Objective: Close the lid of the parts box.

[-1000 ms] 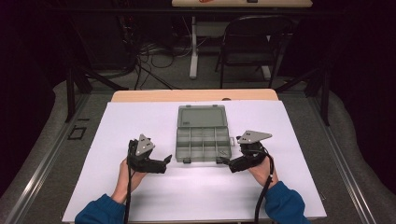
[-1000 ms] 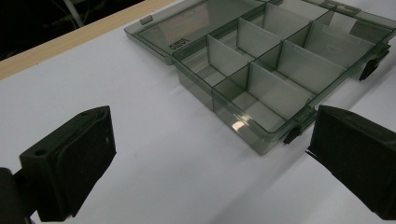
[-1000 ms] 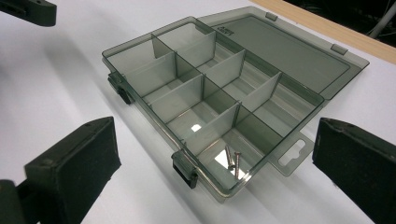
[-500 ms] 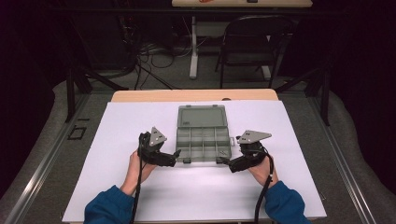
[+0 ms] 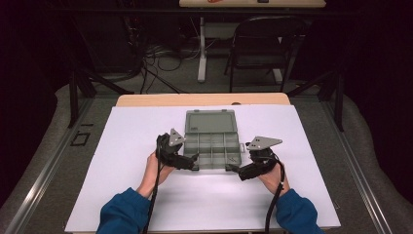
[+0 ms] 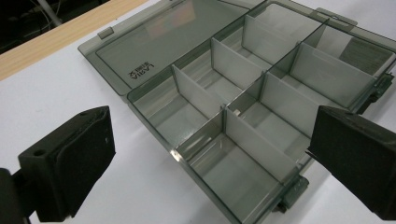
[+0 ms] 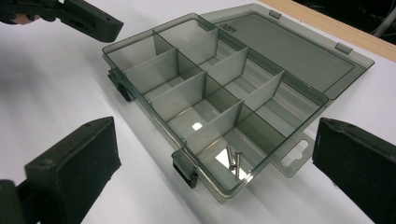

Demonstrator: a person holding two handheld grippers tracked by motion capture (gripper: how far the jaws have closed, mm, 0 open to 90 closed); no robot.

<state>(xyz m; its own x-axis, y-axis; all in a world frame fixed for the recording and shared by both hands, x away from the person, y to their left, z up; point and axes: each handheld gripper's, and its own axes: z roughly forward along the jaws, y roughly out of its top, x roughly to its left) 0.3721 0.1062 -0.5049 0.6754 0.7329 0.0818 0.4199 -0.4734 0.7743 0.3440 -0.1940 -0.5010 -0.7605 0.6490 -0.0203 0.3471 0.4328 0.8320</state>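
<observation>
In the high view, the organiser box [image 5: 213,145] lies in the middle of the white table [image 5: 122,146] with its lid [image 5: 210,121] folded flat toward 12 o'clock. The left gripper [image 5: 194,159] is at about 8 o'clock of the box, its tips just beside the near left corner. The right gripper [image 5: 233,169] is at about 4 o'clock, its tips near the near right corner. A folding chair [image 5: 265,48] stands far behind the table.

In the left gripper view, the jaws stand wide apart and hold nothing. Between them is the box [image 6: 261,112], with the near left corner close under the camera. The dividers stand upright, and the compartments seen here look empty. The lid [image 6: 159,46] lies open at 11 o'clock.

In the right gripper view, the jaws are also wide and empty. The box [image 7: 210,102] lies between them. Two small screws [image 7: 233,159] rest in the near right compartment, at about 6 o'clock of the box. Two latches [image 7: 186,170] sit on the front wall, both unfastened. The left gripper [image 7: 88,18] appears at 11 o'clock.

In my judgement the work is at an early or middle stage: the box is open and the screws are inside, but nothing is grasped. If the box must be closed, the lid and the latches are not yet done.
</observation>
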